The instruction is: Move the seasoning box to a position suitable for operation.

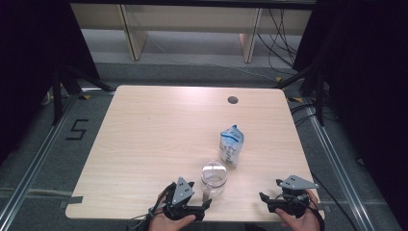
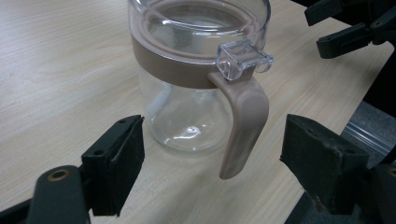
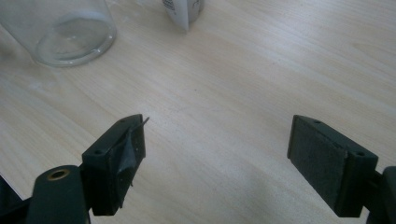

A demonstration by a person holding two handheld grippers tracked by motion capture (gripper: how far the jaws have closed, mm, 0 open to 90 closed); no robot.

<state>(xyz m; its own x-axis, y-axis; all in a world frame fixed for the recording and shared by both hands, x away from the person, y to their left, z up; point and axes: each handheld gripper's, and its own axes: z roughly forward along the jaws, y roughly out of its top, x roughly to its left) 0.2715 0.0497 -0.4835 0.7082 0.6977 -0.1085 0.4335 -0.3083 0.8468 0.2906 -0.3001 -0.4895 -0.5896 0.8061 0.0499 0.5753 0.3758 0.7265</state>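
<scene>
High view — packet [image 1: 231,145] just behind jar [image 1: 213,177]

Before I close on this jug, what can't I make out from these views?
- Glass jug: its top is cut off by the upper edge of the left gripper view; contents cannot be told.
- Blue-and-white pouch: print too small in the high view; cropped in the right gripper view.
- Left gripper: jaws open, handle between them, untouched.
</scene>
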